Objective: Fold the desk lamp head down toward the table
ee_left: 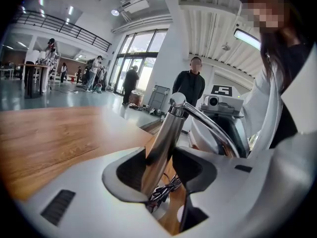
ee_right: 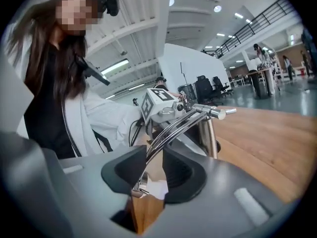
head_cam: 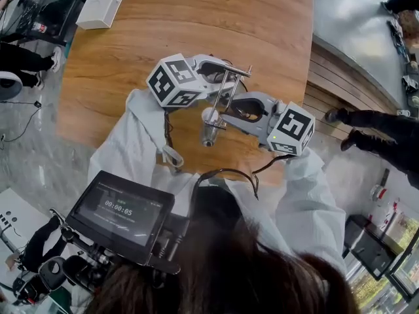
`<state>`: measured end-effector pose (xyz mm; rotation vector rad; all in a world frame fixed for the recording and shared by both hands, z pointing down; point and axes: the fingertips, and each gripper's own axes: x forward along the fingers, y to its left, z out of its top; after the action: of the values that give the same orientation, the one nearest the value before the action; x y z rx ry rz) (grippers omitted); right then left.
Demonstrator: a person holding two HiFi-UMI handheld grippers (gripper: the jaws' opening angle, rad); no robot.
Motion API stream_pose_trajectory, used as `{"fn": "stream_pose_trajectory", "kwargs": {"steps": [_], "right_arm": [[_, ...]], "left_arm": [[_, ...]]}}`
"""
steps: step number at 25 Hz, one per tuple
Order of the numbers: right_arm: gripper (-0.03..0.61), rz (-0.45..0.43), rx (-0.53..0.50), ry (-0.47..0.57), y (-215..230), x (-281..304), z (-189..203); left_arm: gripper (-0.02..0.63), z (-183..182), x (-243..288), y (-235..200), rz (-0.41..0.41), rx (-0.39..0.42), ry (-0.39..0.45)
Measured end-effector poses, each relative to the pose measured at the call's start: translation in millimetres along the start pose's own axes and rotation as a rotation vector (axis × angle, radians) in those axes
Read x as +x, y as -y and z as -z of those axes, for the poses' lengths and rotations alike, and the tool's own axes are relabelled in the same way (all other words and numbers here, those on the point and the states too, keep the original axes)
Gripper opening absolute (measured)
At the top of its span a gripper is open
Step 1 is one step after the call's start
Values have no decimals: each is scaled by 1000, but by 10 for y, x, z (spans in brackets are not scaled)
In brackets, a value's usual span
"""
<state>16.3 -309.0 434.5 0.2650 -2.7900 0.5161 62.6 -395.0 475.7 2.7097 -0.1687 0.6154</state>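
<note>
A chrome desk lamp (head_cam: 226, 97) stands near the front edge of the wooden table (head_cam: 196, 18). My left gripper (head_cam: 229, 77) is shut on its upright post (ee_left: 166, 138), which fills the gap between the dark pads. The two thin arm rods (ee_right: 173, 128) run from the top joint down to the lamp head (head_cam: 209, 133), which hangs low over the wood. My right gripper (head_cam: 227, 110) comes in from the right and is shut on those rods just above the head (ee_right: 146, 190). In the right gripper view the left gripper's marker cube (ee_right: 156, 103) shows behind the rods.
A white box (head_cam: 105, 2) lies at the table's far left corner. The curved table edge (head_cam: 308, 77) drops off at the right, where a person's feet (head_cam: 373, 126) stand. A small screen (head_cam: 121, 214) sits below me. Several people stand in the hall behind.
</note>
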Motion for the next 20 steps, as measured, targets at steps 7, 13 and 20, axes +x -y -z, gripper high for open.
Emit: {"fn": "stream_pose_trajectory", "kwargs": {"steps": [7,13,20], "right_arm": [[100,21,-86,-42,96,63,129],[104,29,-69,-32,173,67,181],[106,78,-27,-18,250,82,211]], "left_arm": [[164,1,-10,29,-7,18,11],[164,14,-1,16,-5,13,27],[166,22,8,-46,-10,1,78]]}}
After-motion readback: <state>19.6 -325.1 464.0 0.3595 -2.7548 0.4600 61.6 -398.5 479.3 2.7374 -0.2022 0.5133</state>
